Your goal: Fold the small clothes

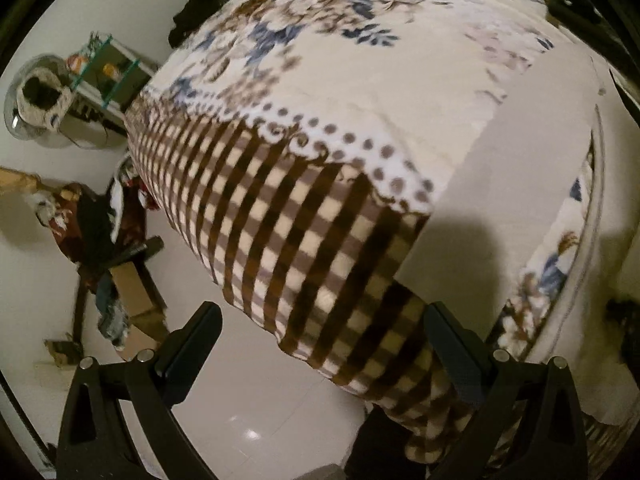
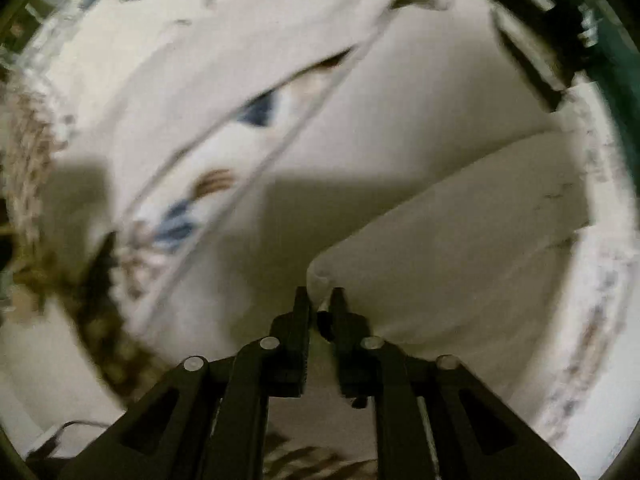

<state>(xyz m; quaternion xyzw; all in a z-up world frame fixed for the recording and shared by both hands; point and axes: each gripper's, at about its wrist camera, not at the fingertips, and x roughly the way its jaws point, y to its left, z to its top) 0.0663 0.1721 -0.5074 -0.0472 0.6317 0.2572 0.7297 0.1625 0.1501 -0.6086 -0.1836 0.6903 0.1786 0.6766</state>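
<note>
The right gripper [image 2: 320, 300] is pinching a corner of the white garment [image 2: 460, 248], which is lying spread on the bed [image 2: 592, 320]. The left gripper [image 1: 320, 344] is hanging wide open and holding nothing, over the blanket [image 1: 304, 216] at the bed's edge.

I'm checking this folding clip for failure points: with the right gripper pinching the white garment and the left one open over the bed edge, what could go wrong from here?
1. The right gripper pinches only a small corner of the white garment; a pull might slip it free.
2. The left gripper is open and holds nothing, so the garment may sag or fold crooked.
3. The left gripper hangs beside the checked blanket at the bed's edge and could snag it.
</note>
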